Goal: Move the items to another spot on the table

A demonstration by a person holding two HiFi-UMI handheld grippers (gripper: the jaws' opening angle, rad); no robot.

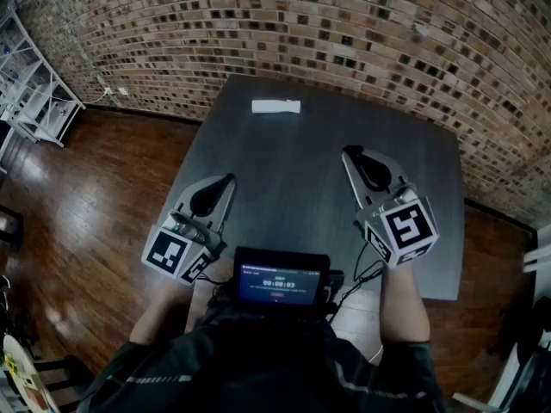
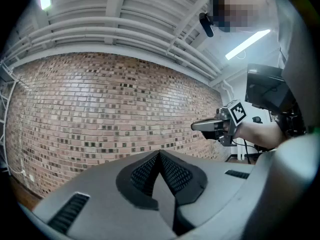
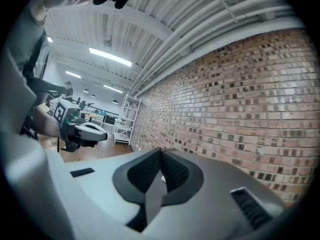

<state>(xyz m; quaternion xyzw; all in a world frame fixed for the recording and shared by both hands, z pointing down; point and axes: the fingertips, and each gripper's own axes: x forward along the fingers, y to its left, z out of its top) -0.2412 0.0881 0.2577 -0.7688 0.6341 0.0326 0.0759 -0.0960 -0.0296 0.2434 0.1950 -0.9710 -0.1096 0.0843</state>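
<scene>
A small white oblong item [image 1: 276, 106] lies near the far edge of the dark grey table [image 1: 301, 188]. My left gripper [image 1: 229, 179] hovers over the table's near left part, jaws shut with nothing between them. My right gripper [image 1: 348, 152] is held over the near right part, also shut and empty. Both point toward the brick wall, well short of the white item. In the left gripper view the closed jaws [image 2: 160, 155] face the wall, with the right gripper [image 2: 201, 126] off to the side. The right gripper view shows its shut jaws [image 3: 161, 152] and the left gripper [image 3: 98, 133] beyond.
A brick wall [image 1: 344, 24] runs behind the table. White metal shelving [image 1: 30, 93] stands at the far left on the wooden floor [image 1: 103, 196]. A small screen device [image 1: 280, 286] hangs at the person's chest. The table's near edge lies just ahead of the hands.
</scene>
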